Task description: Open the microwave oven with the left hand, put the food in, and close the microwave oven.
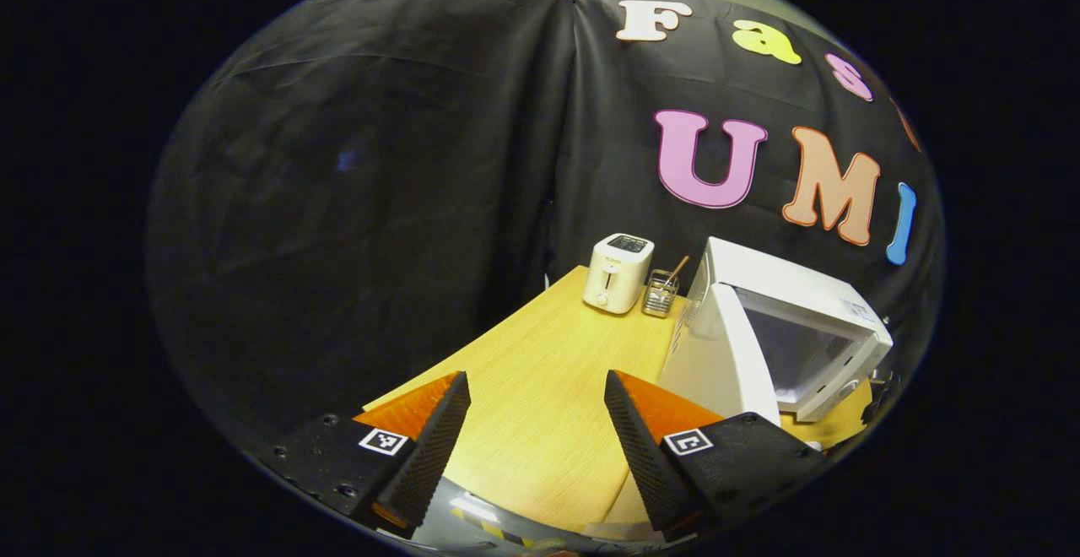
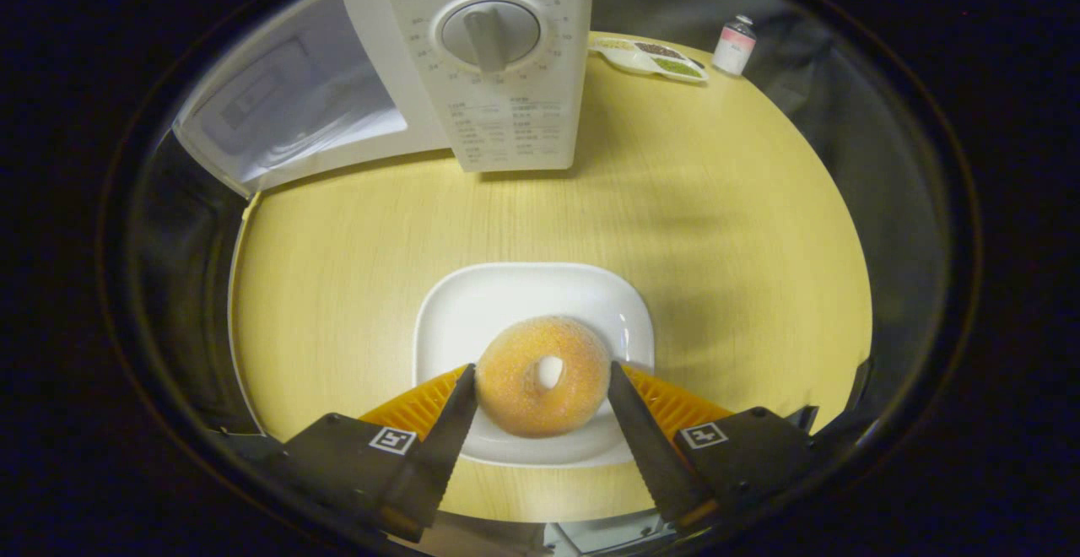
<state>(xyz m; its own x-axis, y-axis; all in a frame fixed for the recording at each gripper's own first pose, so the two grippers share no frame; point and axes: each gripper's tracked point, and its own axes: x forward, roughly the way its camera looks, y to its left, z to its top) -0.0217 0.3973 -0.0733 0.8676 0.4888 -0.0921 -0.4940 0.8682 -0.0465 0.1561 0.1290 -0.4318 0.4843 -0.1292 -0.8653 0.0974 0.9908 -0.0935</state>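
A sugared donut [image 2: 540,384] lies on a white plate [image 2: 506,304] on the wooden table. My right gripper [image 2: 542,367] is open, one finger close against each side of the donut; the donut looks unsqueezed. Beyond the plate stands the white microwave [image 2: 506,67], its dial panel facing me and its cavity [image 2: 295,118] open on the left. In the left gripper view the microwave [image 1: 810,304] stands at the right with its door [image 1: 726,359] swung open. My left gripper [image 1: 536,375] hangs open and empty above the table, left of the door.
A white toaster [image 1: 618,273] and a small wire holder with a stick [image 1: 661,291] stand at the table's back by the black cloth wall. A small tray of seasonings [image 2: 650,57] and a little bottle [image 2: 732,44] sit right of the microwave.
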